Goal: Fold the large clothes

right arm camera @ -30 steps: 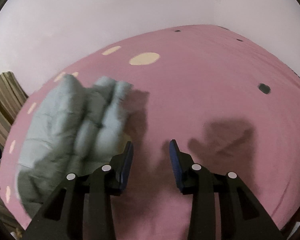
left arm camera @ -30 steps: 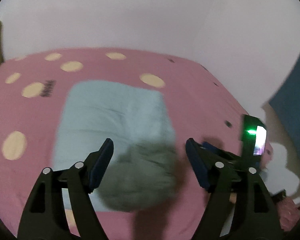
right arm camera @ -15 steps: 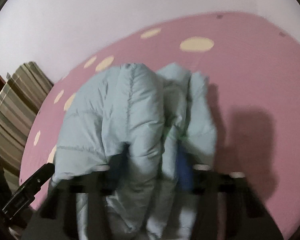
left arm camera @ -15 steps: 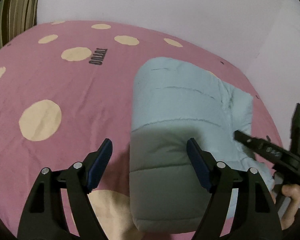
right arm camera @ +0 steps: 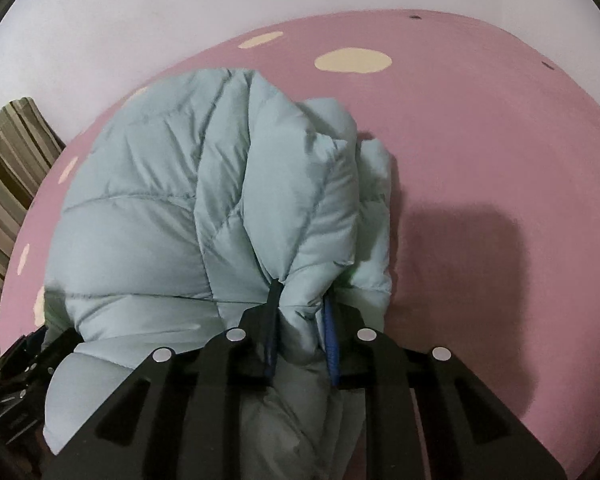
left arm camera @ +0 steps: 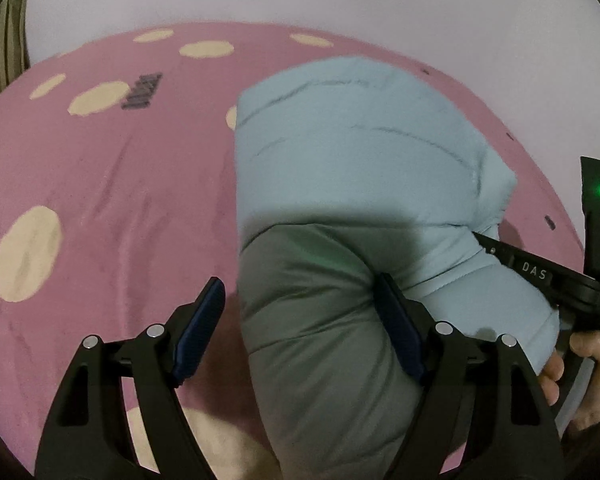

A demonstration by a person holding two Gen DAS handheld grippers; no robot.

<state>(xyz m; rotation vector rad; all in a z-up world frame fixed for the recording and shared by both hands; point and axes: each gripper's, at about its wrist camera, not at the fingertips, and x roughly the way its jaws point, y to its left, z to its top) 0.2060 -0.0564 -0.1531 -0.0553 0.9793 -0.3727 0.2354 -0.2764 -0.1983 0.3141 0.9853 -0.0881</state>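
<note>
Pale-blue puffer jacket (right arm camera: 204, 216) bunched on pink spotted bedsheet (left arm camera: 112, 200), well short of the far wall. Right gripper (right arm camera: 300, 344), jaws just closing, pinched tight on a fold at the jacket's near edge. Left gripper (left arm camera: 300, 324) spread wide, holding nothing; inner pad touching the jacket's near left bulge, outer pad over bare sheet beside it. Best done, by judgement: bite deep through every padded layer, seat the left jaws fully astride the edge before closing, then lift both corners together to keep the slippery filling from sagging.
</note>
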